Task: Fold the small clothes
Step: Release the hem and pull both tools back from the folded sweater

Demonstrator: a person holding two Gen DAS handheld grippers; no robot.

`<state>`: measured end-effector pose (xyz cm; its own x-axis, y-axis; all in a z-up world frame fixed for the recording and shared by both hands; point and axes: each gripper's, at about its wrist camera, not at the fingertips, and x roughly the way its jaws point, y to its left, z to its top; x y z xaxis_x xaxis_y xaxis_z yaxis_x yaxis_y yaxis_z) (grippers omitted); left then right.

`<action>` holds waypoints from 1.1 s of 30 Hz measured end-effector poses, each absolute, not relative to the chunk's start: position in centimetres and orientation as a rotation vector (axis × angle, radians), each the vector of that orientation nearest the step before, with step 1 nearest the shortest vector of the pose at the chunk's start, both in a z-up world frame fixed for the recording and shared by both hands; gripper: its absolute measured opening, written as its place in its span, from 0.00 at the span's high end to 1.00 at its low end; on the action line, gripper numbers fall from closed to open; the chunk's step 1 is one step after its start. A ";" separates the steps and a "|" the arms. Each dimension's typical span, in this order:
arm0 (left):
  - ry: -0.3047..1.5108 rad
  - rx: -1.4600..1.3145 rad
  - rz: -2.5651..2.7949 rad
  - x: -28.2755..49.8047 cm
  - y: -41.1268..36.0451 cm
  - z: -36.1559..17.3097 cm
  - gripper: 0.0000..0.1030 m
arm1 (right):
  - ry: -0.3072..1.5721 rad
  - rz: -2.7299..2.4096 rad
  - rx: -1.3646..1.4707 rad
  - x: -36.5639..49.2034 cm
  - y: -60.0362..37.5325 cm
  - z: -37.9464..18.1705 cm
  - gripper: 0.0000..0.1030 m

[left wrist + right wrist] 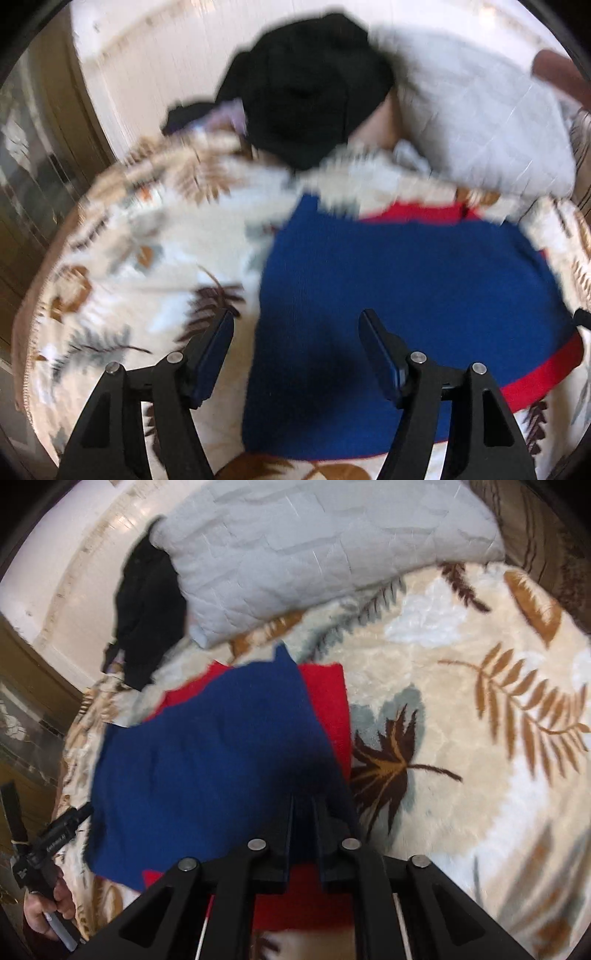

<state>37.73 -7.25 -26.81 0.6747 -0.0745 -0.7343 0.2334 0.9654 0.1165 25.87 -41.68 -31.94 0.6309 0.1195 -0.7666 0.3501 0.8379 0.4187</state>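
I am holding my left gripper released above the blue cloth; my right gripper is clenched, seemingly pinching its edge—keep edges aligned.

Fine-ribbed matt knit on blue cloth; plush, fuzzy pile on leaf-print blanket; quilted matt pillow.

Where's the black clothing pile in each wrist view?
Left wrist: black clothing pile sits top centre, left of the grey pillow.
Right wrist: the pile is upper left, again at the pillow's left end.
Shared landmark: the grey pillow.
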 end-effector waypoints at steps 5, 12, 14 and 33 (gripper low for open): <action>0.693 0.195 -0.176 33.0 -7.3 -22.9 0.21 | 0.754 -0.065 0.610 22.5 -40.1 -28.5 0.86; 0.612 0.209 -0.169 27.8 -8.2 -20.2 0.21 | 0.617 -0.037 0.562 20.2 -37.1 -25.1 0.22; 0.614 0.199 -0.163 26.3 -7.9 -20.2 0.21 | 0.559 -0.066 0.534 19.1 -36.2 -24.2 0.22; 0.638 0.166 -0.138 26.0 -7.4 -22.5 0.21 | 0.541 -0.053 0.528 15.5 -35.2 -24.5 0.22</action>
<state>26.04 -7.44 -22.54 0.7949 -0.0771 -0.6018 0.1791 0.9775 0.1113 15.48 -35.20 -24.50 0.8590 0.0884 -0.5043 0.1841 0.8657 0.4654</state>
